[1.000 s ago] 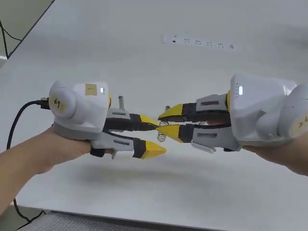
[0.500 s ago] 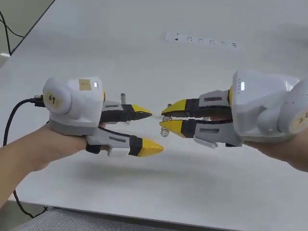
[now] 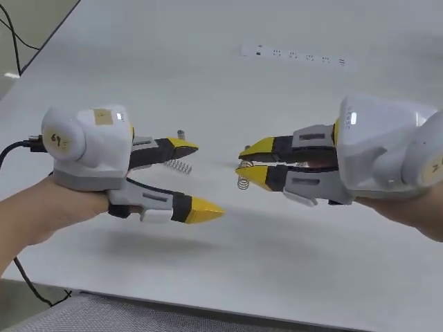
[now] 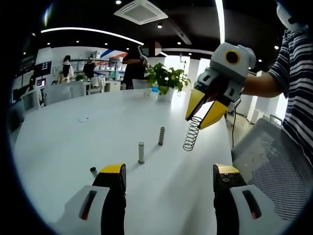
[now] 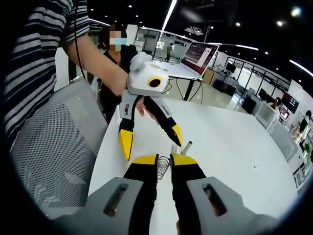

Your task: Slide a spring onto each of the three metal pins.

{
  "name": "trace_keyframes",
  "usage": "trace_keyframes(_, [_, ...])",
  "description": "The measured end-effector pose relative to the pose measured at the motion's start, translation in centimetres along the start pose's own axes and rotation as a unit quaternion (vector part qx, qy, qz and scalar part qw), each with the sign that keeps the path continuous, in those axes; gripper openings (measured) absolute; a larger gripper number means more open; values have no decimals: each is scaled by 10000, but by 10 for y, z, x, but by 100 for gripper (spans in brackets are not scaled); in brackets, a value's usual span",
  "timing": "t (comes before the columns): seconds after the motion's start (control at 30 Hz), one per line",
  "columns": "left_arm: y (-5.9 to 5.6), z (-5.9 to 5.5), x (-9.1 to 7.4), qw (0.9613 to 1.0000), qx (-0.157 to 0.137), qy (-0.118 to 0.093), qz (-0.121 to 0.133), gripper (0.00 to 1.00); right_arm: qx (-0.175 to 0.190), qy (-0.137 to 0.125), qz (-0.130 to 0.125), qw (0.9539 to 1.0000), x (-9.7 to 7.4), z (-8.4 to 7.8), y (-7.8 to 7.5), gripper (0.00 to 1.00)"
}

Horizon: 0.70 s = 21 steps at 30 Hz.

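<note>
pinching one spring [image 4: 192,133]: right gripper [image 4: 205,111]; left gripper [image 4: 169,170] spread wide; three pins [image 4: 141,152] on table [image 4: 58,137].

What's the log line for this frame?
left gripper: open, empty | right gripper: shut on spring, hanging from jaws | pin: bare
</note>
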<state>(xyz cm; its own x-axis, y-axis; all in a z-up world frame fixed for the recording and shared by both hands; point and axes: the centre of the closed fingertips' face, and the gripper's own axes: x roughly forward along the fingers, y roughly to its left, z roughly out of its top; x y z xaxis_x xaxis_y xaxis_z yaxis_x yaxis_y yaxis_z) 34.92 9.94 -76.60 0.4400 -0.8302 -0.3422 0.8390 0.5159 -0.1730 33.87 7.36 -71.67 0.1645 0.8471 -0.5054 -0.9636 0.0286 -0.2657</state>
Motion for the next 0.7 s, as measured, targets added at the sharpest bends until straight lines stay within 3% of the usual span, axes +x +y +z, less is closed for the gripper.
trace_keyframes(0.43, [21, -4, -25, 9981, -180, -145, 572, 95, 30, 23, -108, 9999, 2, -2, -4, 11])
trace_keyframes(0.7, [34, -12, -45, 9951, -348, -202, 904, 97, 87, 25, -244, 9997, 1, -4, -9, 11])
